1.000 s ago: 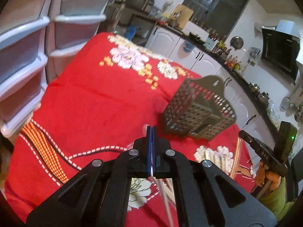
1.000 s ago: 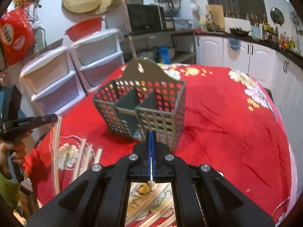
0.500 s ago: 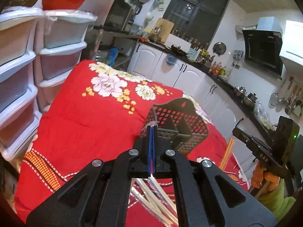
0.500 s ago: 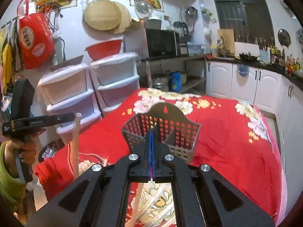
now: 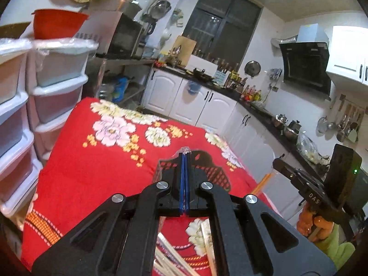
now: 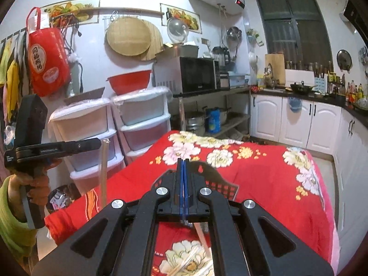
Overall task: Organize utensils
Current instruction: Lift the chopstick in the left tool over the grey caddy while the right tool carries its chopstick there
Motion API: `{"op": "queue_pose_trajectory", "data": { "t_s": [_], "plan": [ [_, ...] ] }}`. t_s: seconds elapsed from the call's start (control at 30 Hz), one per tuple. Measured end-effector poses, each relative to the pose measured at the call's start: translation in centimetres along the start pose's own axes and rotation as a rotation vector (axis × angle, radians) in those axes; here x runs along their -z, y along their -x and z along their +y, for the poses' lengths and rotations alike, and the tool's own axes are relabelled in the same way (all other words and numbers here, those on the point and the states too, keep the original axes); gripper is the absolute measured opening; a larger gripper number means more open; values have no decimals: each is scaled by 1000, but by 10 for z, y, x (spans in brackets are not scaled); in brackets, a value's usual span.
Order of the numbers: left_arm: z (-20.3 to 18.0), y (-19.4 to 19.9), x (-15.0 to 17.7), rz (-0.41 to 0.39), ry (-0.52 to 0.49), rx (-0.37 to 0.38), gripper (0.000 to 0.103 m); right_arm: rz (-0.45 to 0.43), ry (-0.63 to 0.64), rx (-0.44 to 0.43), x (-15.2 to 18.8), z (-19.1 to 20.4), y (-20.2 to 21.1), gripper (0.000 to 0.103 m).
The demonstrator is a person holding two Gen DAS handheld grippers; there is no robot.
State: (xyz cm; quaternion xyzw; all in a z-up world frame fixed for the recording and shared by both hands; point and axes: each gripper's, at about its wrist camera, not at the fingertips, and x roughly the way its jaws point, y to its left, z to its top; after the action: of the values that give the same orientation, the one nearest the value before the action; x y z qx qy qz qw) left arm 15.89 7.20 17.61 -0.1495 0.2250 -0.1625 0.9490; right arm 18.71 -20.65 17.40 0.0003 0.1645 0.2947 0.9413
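Left hand-held gripper: pinching clear bag of chopsticks. Right hand-held gripper: likewise. Step: lifting bag. Next: likely tip chopsticks into slotted basket.

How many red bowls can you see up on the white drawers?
1. The red bowl sits on top of the white plastic drawers by the wall, left of the microwave. Others could be hidden inside the drawers.

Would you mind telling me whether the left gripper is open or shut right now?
Shut. In the left wrist view the left gripper has its blue pads pressed flat together with no gap, pinching a clear plastic wrap; the chopsticks hang below.
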Motion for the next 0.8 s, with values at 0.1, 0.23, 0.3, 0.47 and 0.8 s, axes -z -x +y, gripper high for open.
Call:
{"op": "queue_pose_trajectory", "data": {
  "t_s": [0.1,0.23,0.3,0.47,0.8],
  "plan": [
    [-10,-3,-12,-18,-17,13,0,-22,5,5,-12,0,0,1],
    [-21,-8,-30,-41,-24,31,0,-54,6,7,-31,-2,0,1],
    [-29,-11,-40,-59,-36,42,0,-65,7,6,-39,-3,-1,1],
    [-48,-22,-60,-92,-60,63,0,-92,7,15,-58,-10,-6,1],
    [-71,-54,-84,-140,-103,70,0,-122,-18,43,-84,-30,-16,1]
  ]
}}
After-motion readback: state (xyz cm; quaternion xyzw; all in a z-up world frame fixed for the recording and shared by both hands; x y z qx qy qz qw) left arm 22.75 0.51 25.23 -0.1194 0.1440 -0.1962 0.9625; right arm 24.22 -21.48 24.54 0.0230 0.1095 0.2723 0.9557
